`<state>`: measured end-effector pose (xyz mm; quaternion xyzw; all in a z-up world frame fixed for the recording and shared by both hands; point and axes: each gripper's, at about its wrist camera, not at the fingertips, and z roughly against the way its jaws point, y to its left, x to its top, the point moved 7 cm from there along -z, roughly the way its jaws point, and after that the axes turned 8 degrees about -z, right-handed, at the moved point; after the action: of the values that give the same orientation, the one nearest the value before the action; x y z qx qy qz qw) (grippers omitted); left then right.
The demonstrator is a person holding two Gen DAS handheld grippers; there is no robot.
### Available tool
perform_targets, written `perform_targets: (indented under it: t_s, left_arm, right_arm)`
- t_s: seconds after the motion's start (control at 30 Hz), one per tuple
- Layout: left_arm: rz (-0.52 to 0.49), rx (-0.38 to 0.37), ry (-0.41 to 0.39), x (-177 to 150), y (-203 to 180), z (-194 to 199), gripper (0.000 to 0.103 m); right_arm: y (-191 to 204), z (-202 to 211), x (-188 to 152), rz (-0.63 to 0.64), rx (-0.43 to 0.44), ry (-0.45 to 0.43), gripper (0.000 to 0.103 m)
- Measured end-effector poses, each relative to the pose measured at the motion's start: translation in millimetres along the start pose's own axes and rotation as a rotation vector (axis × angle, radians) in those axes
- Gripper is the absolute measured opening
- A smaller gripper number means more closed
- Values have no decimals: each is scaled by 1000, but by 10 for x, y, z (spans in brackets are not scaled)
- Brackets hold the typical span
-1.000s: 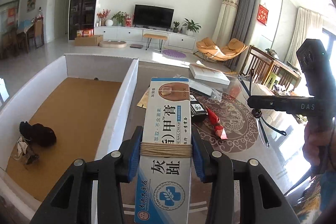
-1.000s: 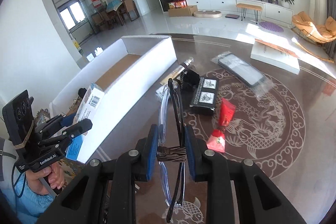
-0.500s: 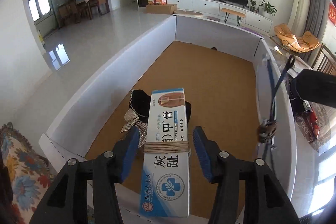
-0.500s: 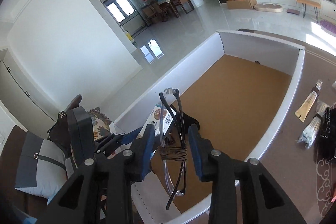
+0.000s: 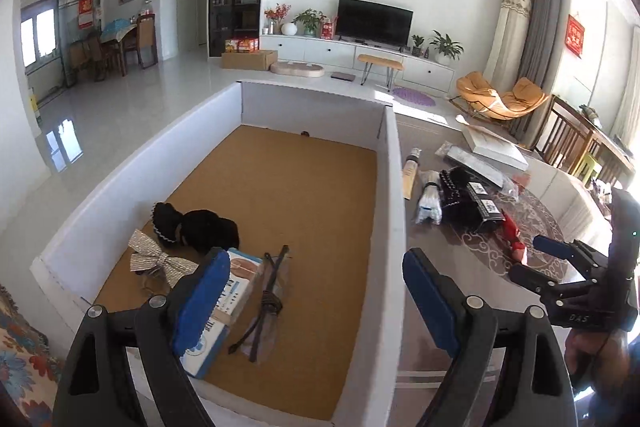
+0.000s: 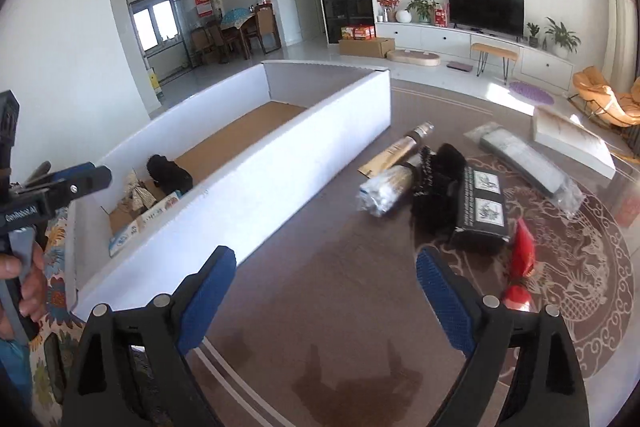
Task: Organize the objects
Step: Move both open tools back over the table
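A white cardboard box (image 5: 390, 195) with a brown floor stands on the table; it also shows in the right wrist view (image 6: 280, 163). Inside lie the nail-cream carton (image 5: 224, 307), the glasses (image 5: 266, 303), a black hair tie (image 5: 200, 227) and a silver bow (image 5: 160, 261). My left gripper (image 5: 316, 301) is open and empty above the box's near end. My right gripper (image 6: 328, 301) is open and empty over the brown table, right of the box. It also shows at the right of the left wrist view (image 5: 544, 259).
On the table right of the box lie a red tube (image 6: 522, 259), a black box (image 6: 482, 205), a black comb (image 6: 436, 183), a wrapped bundle (image 6: 386, 191), a gold-brown tube (image 6: 404, 147), a bagged flat item (image 6: 528, 163) and a white book (image 6: 572, 143).
Both grippers opened. The carton and the glasses left the jaws and now lie in the box. My right gripper moved back over the table.
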<state>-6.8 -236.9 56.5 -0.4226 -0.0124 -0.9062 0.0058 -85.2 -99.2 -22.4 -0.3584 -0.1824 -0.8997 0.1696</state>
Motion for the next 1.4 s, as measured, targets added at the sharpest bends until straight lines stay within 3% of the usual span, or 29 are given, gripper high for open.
perform_targets:
  t_s: [0.07, 0.1, 0.2, 0.37, 0.53, 0.7, 0.87, 1.4]
  left_arm:
    - [-81, -62, -20, 6, -400, 74, 93]
    - [-117, -89, -15, -24, -617, 94, 102]
    - [-188, -172, 31, -168, -1150, -65, 103]
    - [-276, -159, 167, -473, -1795, -724, 103]
    - [-287, -80, 214, -512, -2035, -1271, 103]
    - [-264, -53, 237, -403, -2090, -1614, 103]
    - [-204, -99, 250, -415, -2027, -1678, 103]
    - [-206, -96, 251, -422, -2033, -1683, 103]
  right_arm:
    - [-513, 99, -261, -10, -101, 15, 92]
    - [-752, 165, -400, -13, -158, 24, 92]
    - [-1374, 402, -730, -35, -277, 72, 92]
    - [-1925, 459, -982, -104, -340, 144, 92]
    - [-2028, 352, -939, -156, -321, 139, 103]
    - [-2019, 329, -915, -173, -329, 144, 103]
    - [-2014, 332, -928, -173, -330, 143, 103]
    - [-2014, 332, -930, -174, -329, 143, 103]
